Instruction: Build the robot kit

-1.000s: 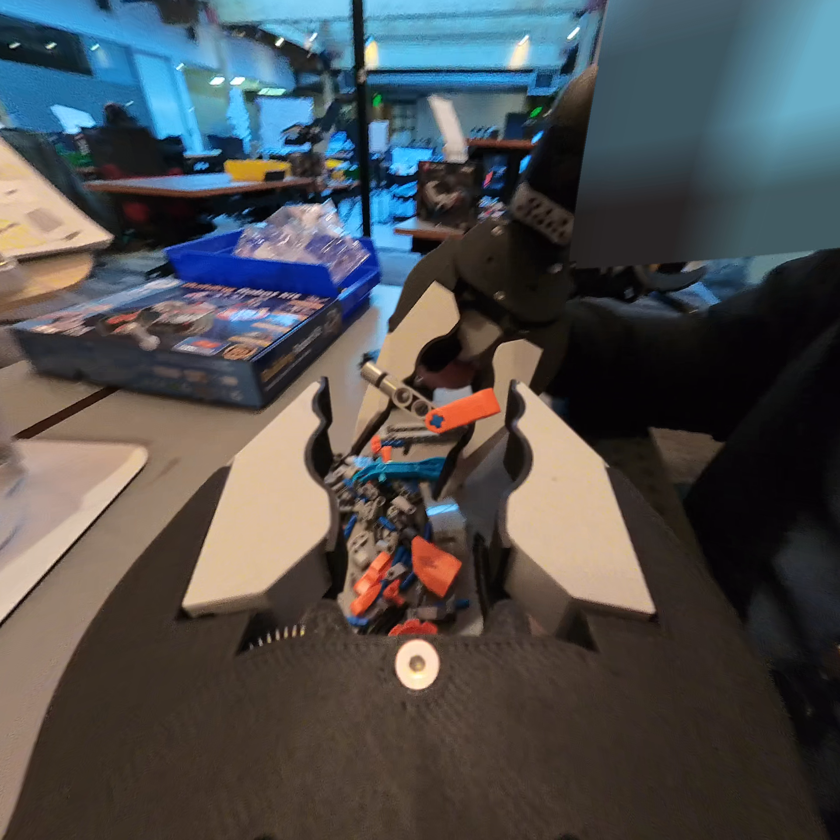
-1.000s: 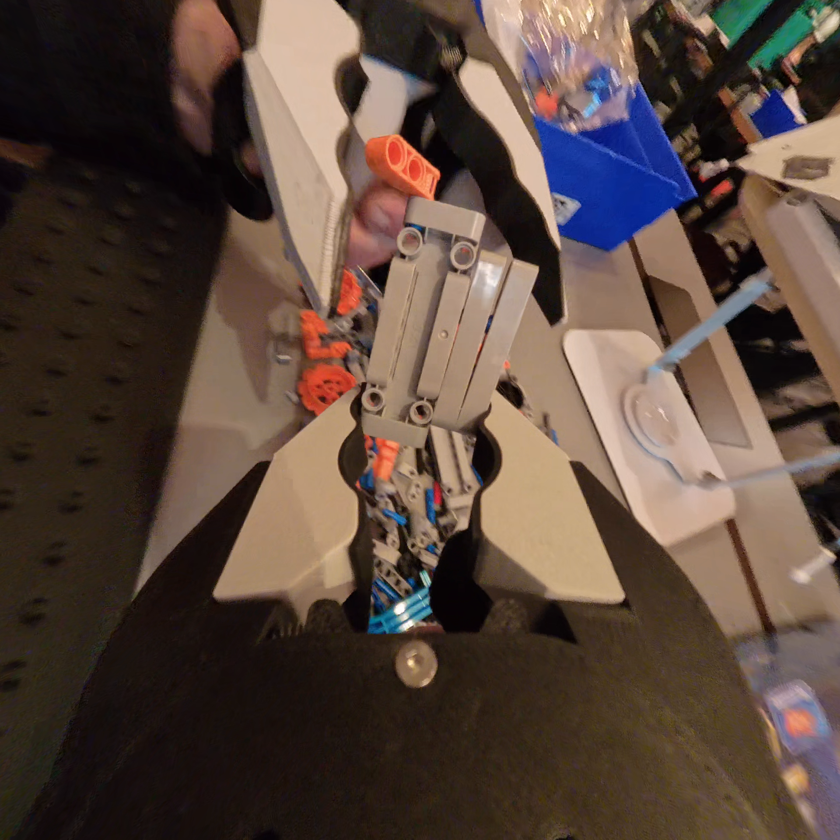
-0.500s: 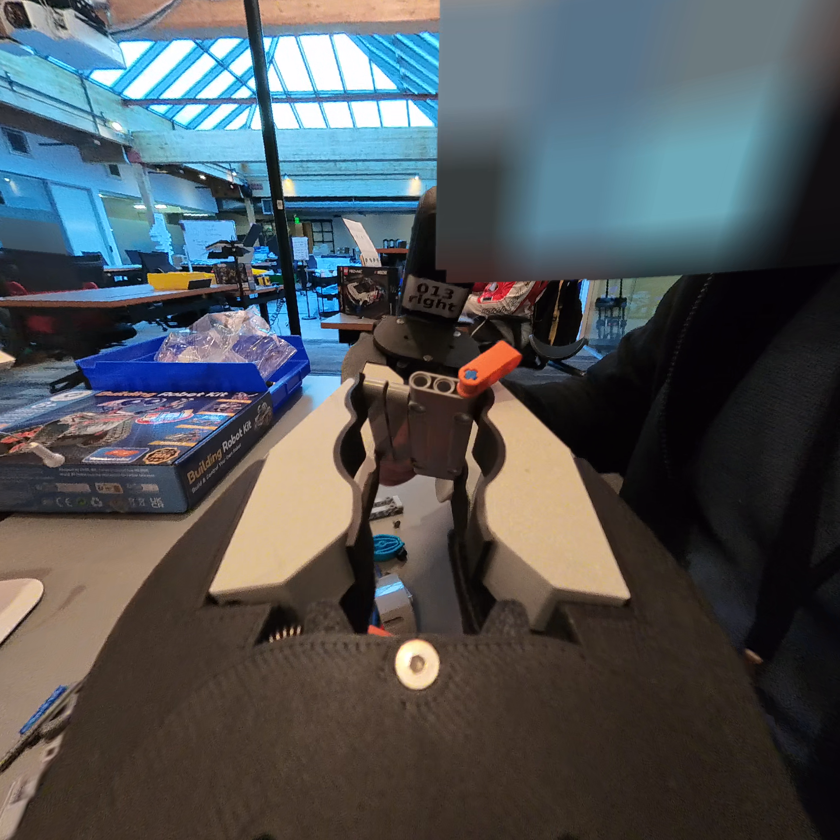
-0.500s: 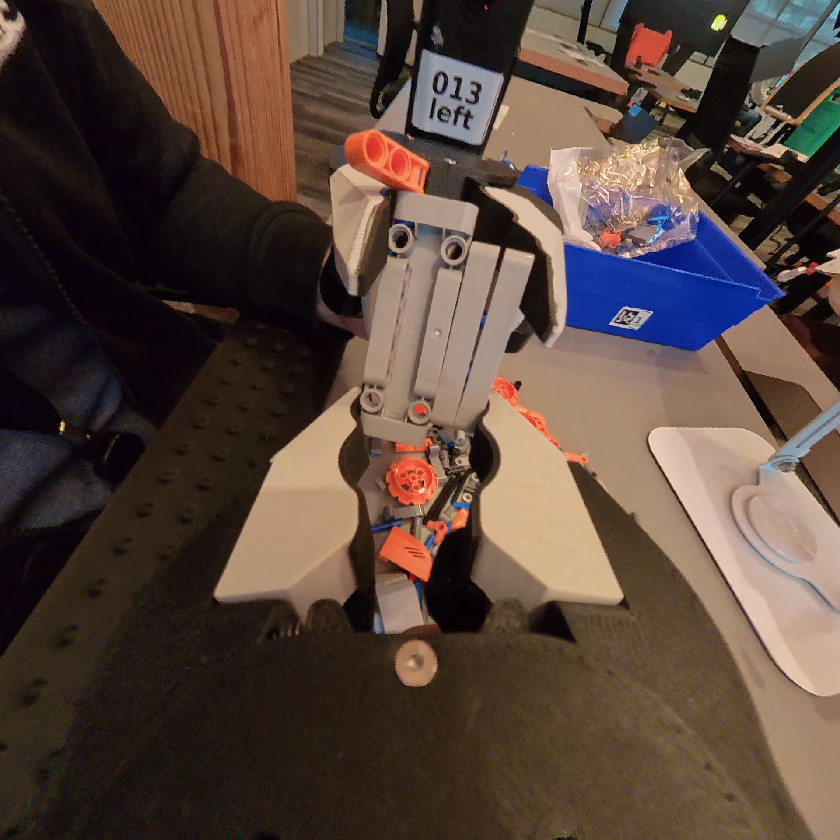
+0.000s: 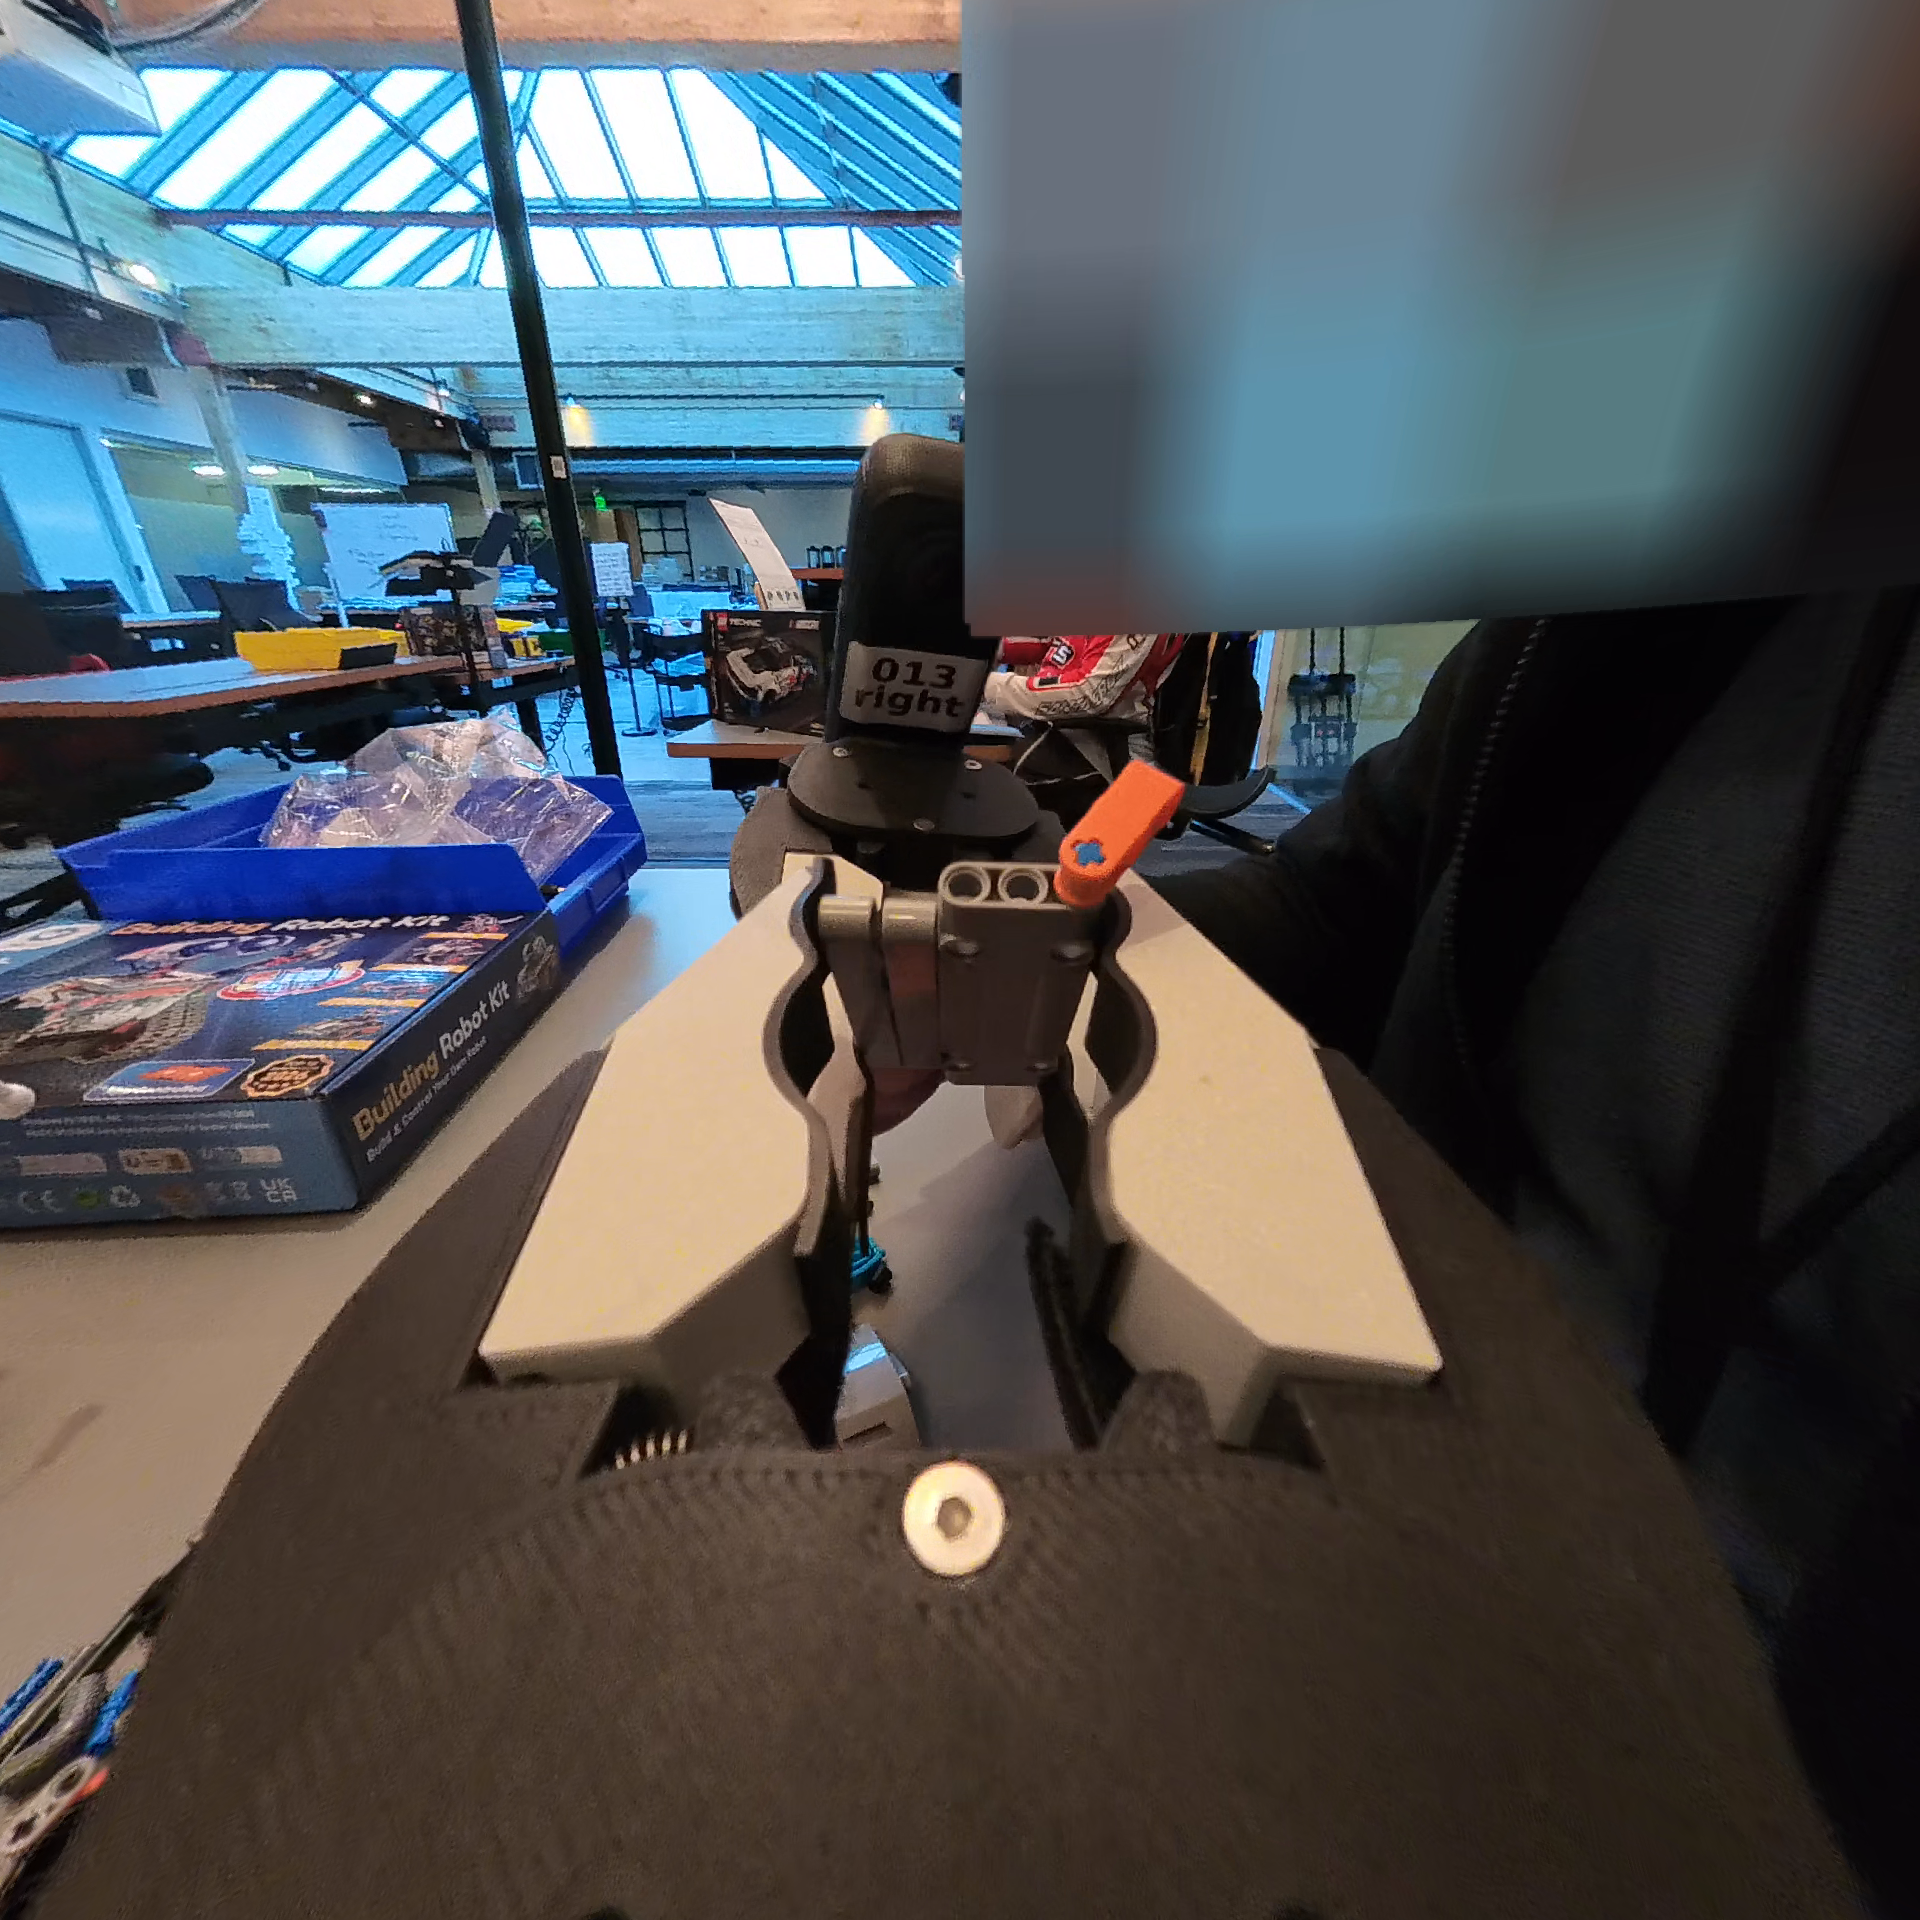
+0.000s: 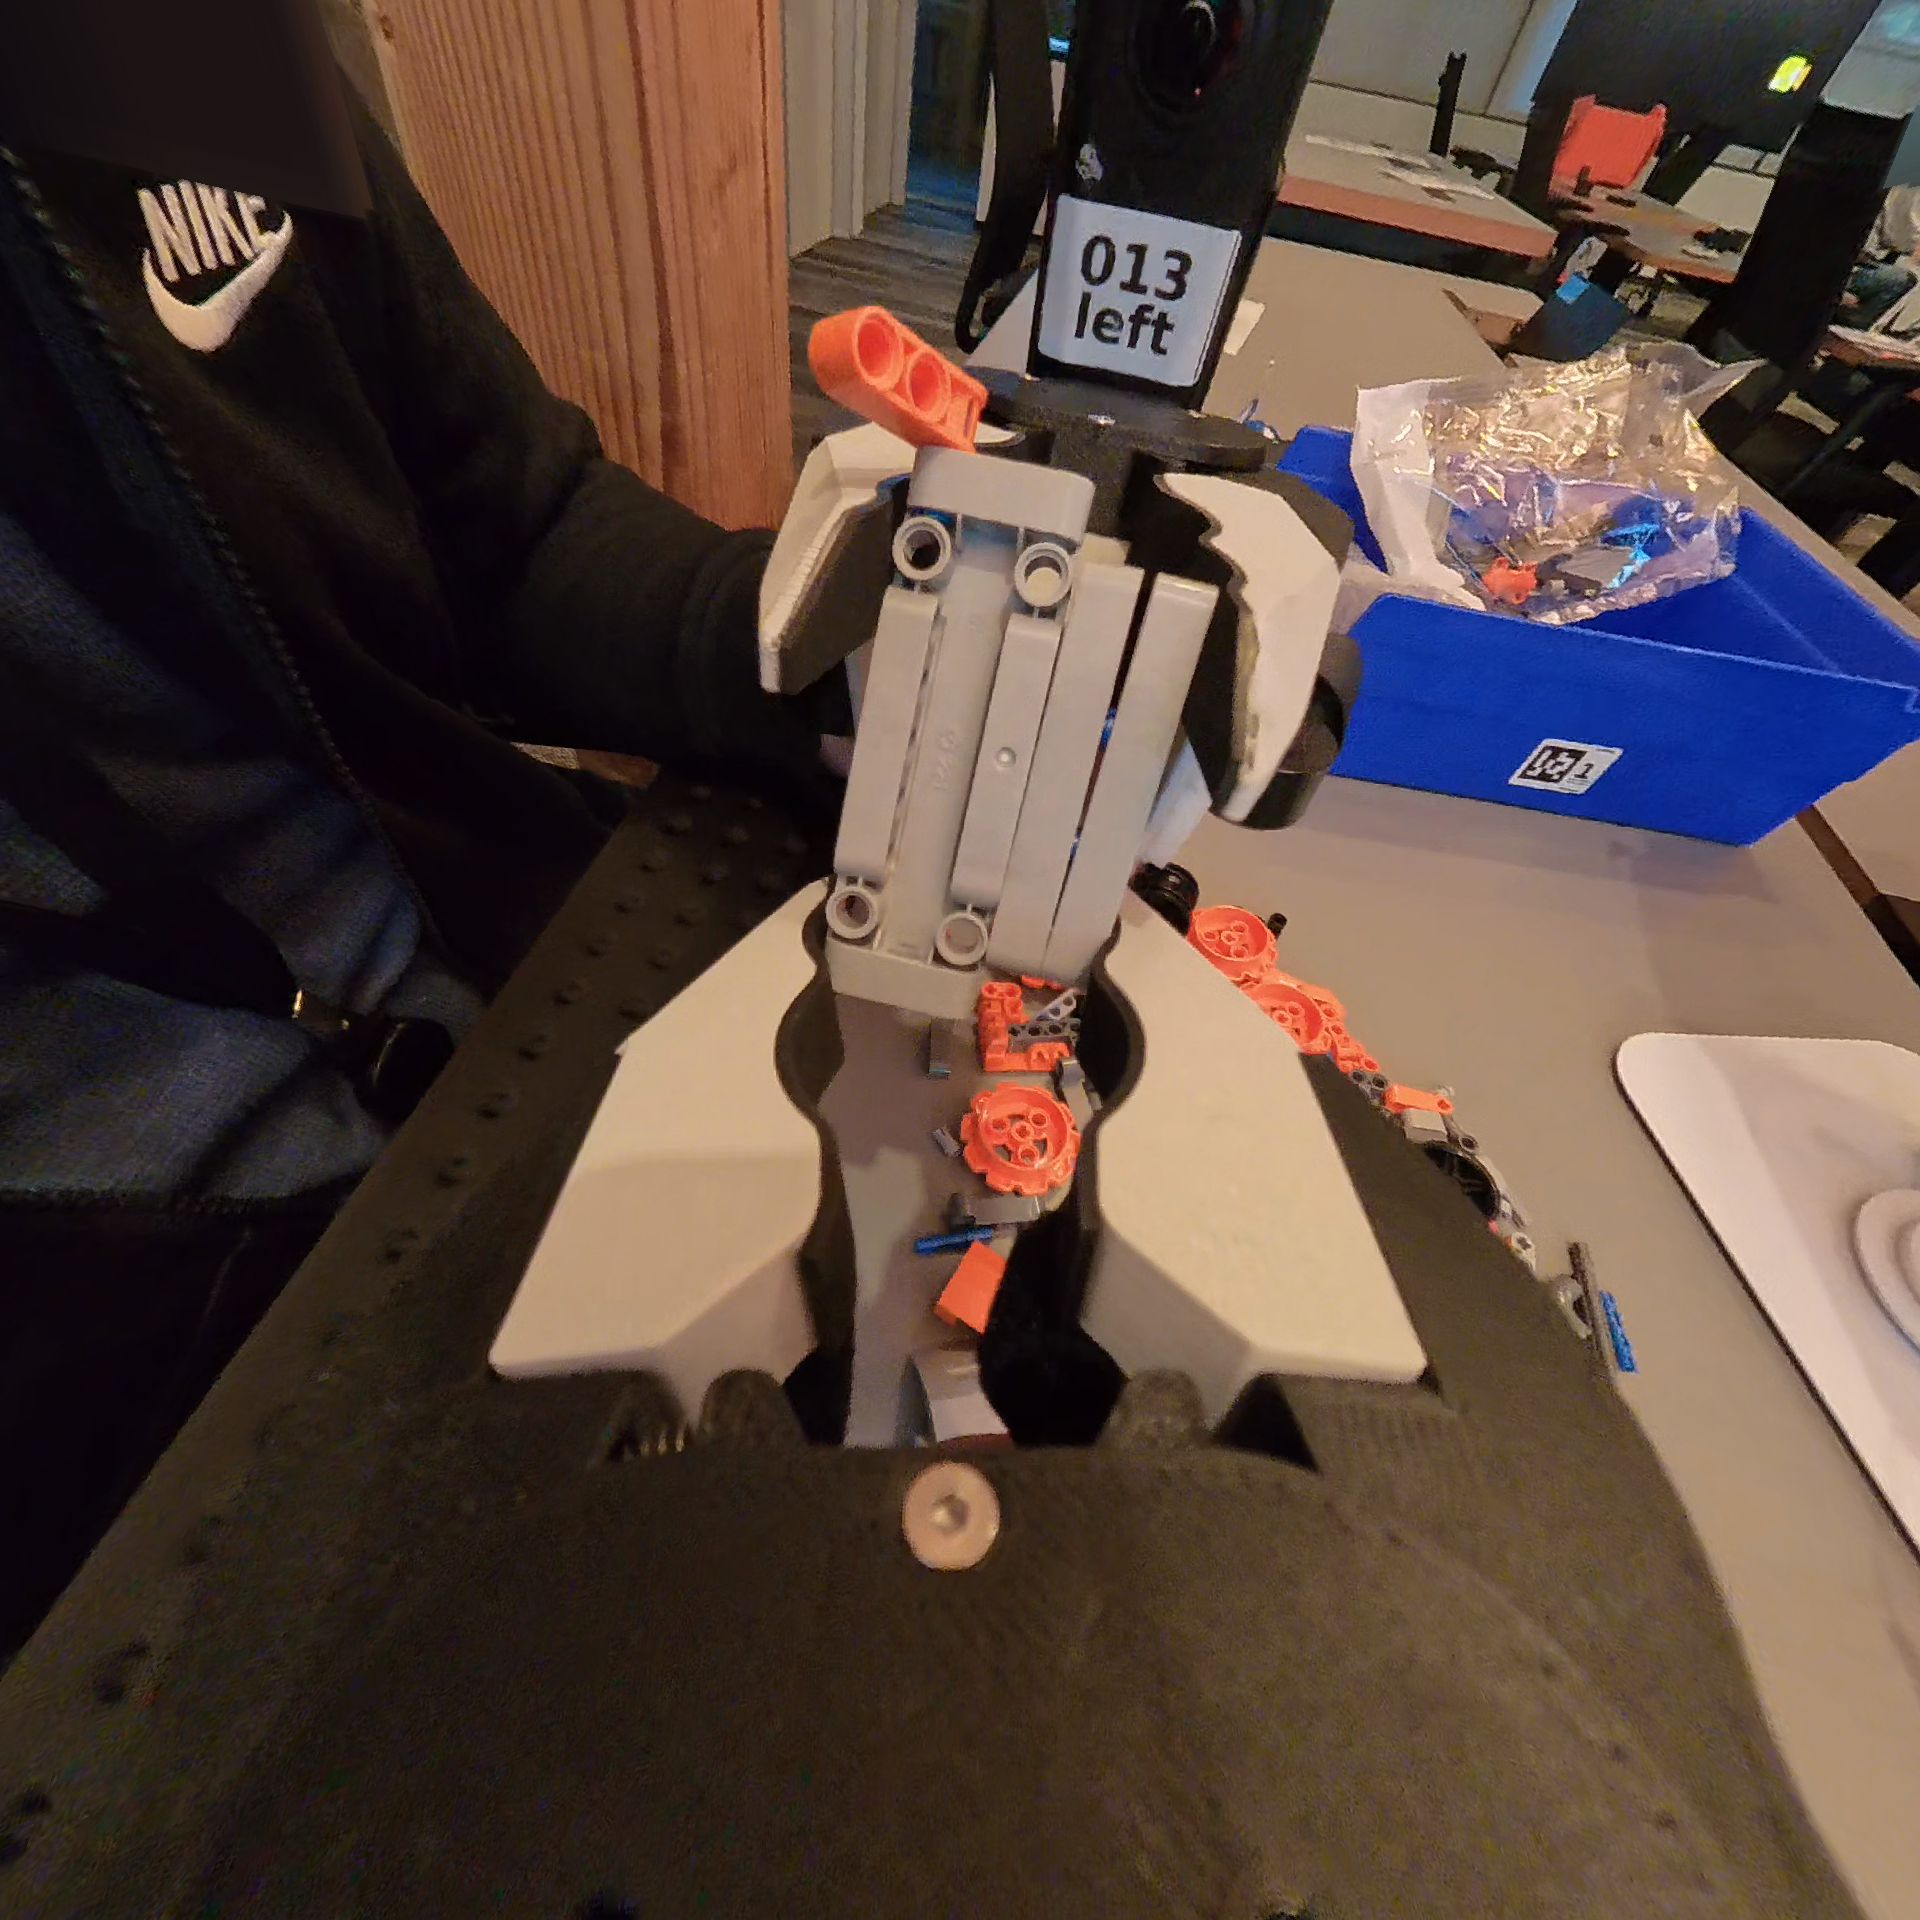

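A grey assembly of building-kit beams [image 6: 987, 727] is held upright above the table between both grippers. A short orange beam [image 6: 894, 374] sticks out at its top. My right gripper [image 6: 961, 956] is shut on the assembly's lower end. My left gripper [image 6: 1049, 582] faces it and is shut on the upper end. In the left wrist view my left gripper [image 5: 961, 935] clamps the grey assembly [image 5: 997, 977], with the orange beam [image 5: 1117, 831] at its upper right. The right gripper's body [image 5: 904, 810] stands just behind it.
Loose orange gears and small grey and blue parts [image 6: 1018, 1132] lie on the grey table under the grippers. A blue bin with a plastic bag [image 6: 1621, 707] stands behind, a blue kit box [image 5: 260, 1049] at left, a white pad [image 6: 1787, 1195] at right. A person in a black jacket [image 5: 1662, 1039] is close by. One gripper's finger ends stand about 7 centimetres off the other's.
Both grippers have risen from the pile of parts and levelled out. The left gripper, open a second ago, has closed on the assembly's upper end. The right gripper has kept its hold.
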The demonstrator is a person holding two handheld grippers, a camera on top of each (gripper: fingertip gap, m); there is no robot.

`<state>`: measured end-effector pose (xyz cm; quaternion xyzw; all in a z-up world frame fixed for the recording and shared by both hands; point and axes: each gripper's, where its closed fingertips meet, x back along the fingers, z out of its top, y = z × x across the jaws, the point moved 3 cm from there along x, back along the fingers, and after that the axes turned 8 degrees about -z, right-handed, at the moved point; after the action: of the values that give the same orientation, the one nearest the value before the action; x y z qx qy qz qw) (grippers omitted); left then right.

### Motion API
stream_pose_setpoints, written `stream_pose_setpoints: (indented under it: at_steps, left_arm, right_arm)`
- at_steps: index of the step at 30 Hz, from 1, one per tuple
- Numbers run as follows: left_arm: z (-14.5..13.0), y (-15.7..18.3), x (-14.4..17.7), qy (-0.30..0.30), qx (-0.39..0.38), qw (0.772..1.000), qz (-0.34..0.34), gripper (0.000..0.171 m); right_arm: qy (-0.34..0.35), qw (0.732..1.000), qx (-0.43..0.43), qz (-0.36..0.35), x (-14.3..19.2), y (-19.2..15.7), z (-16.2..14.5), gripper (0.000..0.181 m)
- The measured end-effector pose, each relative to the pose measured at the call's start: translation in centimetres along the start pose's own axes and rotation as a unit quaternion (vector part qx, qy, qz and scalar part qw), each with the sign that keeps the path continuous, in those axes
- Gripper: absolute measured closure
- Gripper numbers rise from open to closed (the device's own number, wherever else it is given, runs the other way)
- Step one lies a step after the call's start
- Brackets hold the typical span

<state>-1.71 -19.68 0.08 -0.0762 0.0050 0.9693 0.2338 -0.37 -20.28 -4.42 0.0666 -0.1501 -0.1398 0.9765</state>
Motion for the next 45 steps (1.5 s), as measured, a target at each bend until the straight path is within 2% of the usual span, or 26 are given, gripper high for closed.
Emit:
stream_pose_setpoints:
  at_steps: [6, 10, 12, 14, 16, 22, 36, 42, 45]
  left_arm:
    - [0.3, 0.4, -0.2, -0.012, -0.026, 1.000, 0.010, 0.126]
    - [0.5, 0.1, -0.3, -0.009, -0.023, 1.000, 0.013, 0.126]
    - [0.3, -0.5, 0.1, 0.000, 0.012, 1.000, 0.007, 0.126]
    - [0.4, -0.8, 0.5, -0.004, -0.001, 1.000, 0.031, 0.121]
    - [0.6, -0.7, 0.8, -0.007, -0.017, 0.999, 0.039, 0.125]
    - [0.1, -0.1, 0.3, -0.023, -0.030, 0.999, 0.022, 0.127]
    - [0.7, 0.4, -0.2, -0.015, -0.041, 0.999, 0.016, 0.129]
    - [0.4, -0.5, 1.1, -0.007, -0.026, 1.000, 0.012, 0.128]
    - [-0.9, -1.7, 1.9, -0.038, -0.011, 0.998, 0.039, 0.129]
  right_arm:
    - [0.014, 1.000, -0.019, 0.018, -0.2, -0.3, 0.4, 0.140]
    - [0.014, 1.000, -0.017, 0.005, -0.1, -0.1, 0.5, 0.139]
    - [0.007, 1.000, -0.021, -0.006, 0.1, 0.4, 0.3, 0.139]
    - [-0.003, 1.000, -0.020, -0.014, 0.3, 0.8, 0.0, 0.138]
    - [-0.020, 1.000, -0.012, -0.017, 0.3, 0.8, -0.4, 0.138]
    - [-0.046, 0.999, -0.011, 0.007, -0.4, 0.0, -1.3, 0.139]
    - [-0.035, 0.999, -0.014, 0.008, -0.6, -0.2, -0.7, 0.139]
    - [-0.047, 0.998, -0.005, -0.030, -0.1, 0.8, -0.8, 0.139]
    - [-0.102, 0.991, 0.019, -0.086, -0.3, 2.1, -2.1, 0.139]
